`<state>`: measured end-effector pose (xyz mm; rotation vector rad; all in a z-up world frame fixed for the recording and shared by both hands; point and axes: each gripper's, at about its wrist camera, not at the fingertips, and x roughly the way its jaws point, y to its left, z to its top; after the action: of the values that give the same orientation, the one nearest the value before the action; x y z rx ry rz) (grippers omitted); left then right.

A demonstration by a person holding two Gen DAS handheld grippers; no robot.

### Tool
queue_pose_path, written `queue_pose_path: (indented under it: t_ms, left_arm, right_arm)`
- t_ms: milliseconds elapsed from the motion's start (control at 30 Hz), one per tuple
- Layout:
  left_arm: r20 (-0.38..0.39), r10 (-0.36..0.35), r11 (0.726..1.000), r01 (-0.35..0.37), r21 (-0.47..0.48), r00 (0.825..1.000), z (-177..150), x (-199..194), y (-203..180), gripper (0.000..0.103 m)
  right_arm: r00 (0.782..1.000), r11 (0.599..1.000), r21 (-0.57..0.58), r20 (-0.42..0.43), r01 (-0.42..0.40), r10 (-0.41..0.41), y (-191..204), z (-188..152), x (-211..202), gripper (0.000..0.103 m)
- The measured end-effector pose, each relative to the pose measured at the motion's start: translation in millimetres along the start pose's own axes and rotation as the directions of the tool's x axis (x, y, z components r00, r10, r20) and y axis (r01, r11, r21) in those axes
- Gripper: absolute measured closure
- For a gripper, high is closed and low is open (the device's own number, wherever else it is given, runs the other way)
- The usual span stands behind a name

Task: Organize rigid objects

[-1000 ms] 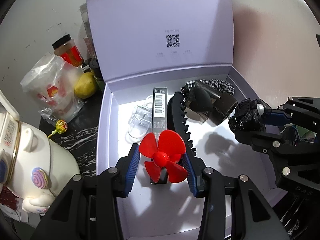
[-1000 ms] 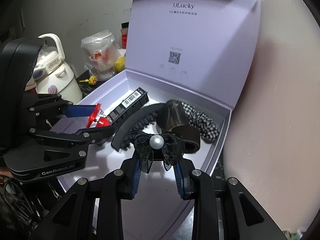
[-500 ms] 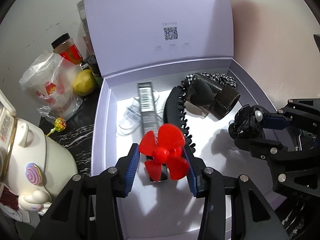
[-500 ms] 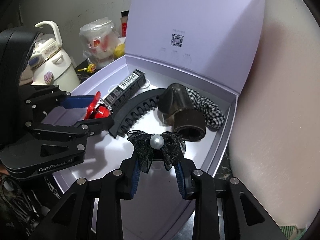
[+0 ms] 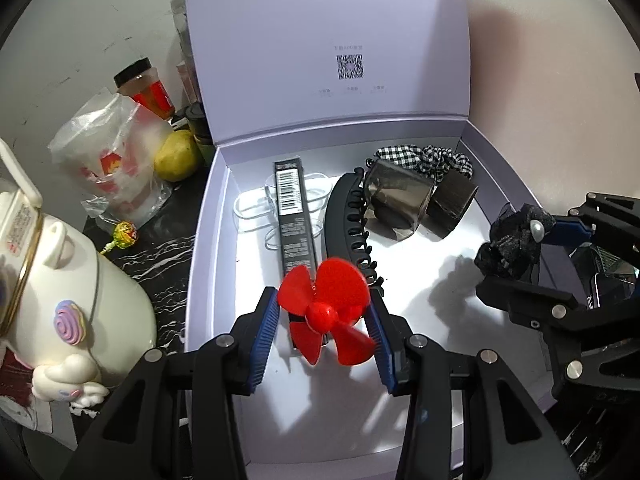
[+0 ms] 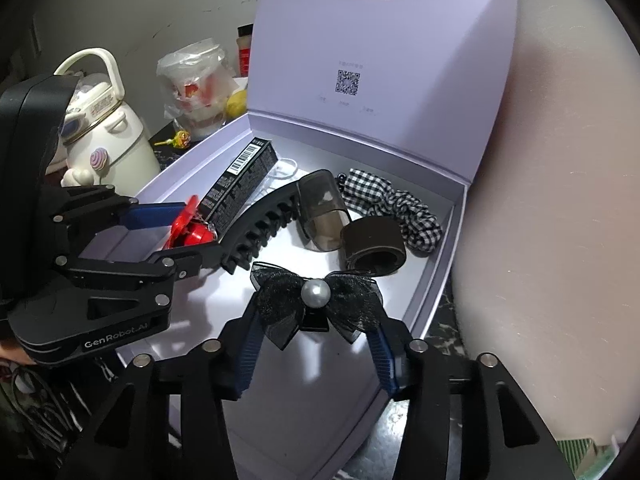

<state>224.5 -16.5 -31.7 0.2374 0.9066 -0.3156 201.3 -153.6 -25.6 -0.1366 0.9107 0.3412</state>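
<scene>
Black marbled countertop (image 5: 160, 256) carries a lilac gift box (image 5: 208, 240) with its lid (image 5: 320, 40) standing upright against a pale wall, and a cream kettle (image 5: 60, 300), a plastic bag (image 5: 116, 168), a yellow fruit (image 5: 176, 160), a lollipop (image 5: 124, 234) and a red-labelled jar (image 5: 146, 92) crowd the surface to its left. Compared with a second ago, the right gripper (image 6: 316, 344) has let go: its blue pads, then pinched tight on the black bow clip (image 6: 316, 300), are now spreading, and the bow with its pearl sits loosely between them, apparently clear of the pads, low over the near right part of the box floor. The left gripper (image 5: 324, 320) looks unchanged, its jaws partly closed and pressing both sides of the red propeller (image 5: 326, 312), held over the near middle of the box with its hub facing up toward the camera. Inside, the long black carton (image 5: 294, 220) lies with its long axis running from the back wall toward the near edge, barcode end at the back, resting across a clear plastic piece (image 5: 256, 208). Just beside it the black toothed hair clip (image 5: 352, 224) curves along the same direction. Behind that lie a smoky translucent case (image 5: 400, 200), its dark cap (image 5: 452, 200) and a checked scrunchie (image 5: 424, 158) at the back right corner.
</scene>
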Motion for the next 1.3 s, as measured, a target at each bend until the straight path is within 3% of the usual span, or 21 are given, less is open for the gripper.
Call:
queue_pose_path:
  t_ms: [167, 400, 800, 900, 967, 1300]
  left_arm:
    - [0.004, 0.006, 1.000, -0.006, -0.014, 1.000, 0, -8, 3, 0.053]
    - [0.046, 0.059, 0.998, -0.058, -0.008, 0.997, 0, -20, 0, 0.022]
    - [0.045, 0.064, 0.998, -0.063, -0.027, 0.997, -4, -37, -1, 0.022]
    - [0.047, 0.075, 0.997, -0.073, -0.033, 0.996, -6, -43, 2, 0.022]
    - [0.047, 0.085, 0.996, -0.083, -0.037, 0.995, -7, -45, 3, 0.022]
    - [0.064, 0.096, 0.994, -0.091, -0.067, 0.993, -12, -64, 10, 0.022]
  right_arm:
    - [1.000, 1.000, 0.005, 0.013, 0.011, -0.011, 0, 1, -8, 0.047]
    - [0.999, 0.999, 0.010, 0.032, 0.031, -0.032, 0, 2, -22, 0.043]
    - [0.997, 0.999, 0.017, 0.061, 0.041, -0.042, -2, -1, -41, 0.035]
    - [0.997, 0.999, 0.020, 0.065, 0.028, -0.029, -2, 0, -40, 0.020]
    - [0.997, 0.999, 0.015, 0.069, 0.029, -0.030, -1, 0, -40, 0.003]
    - [0.994, 0.999, -0.006, 0.090, 0.054, -0.053, 6, 1, -55, 0.002]
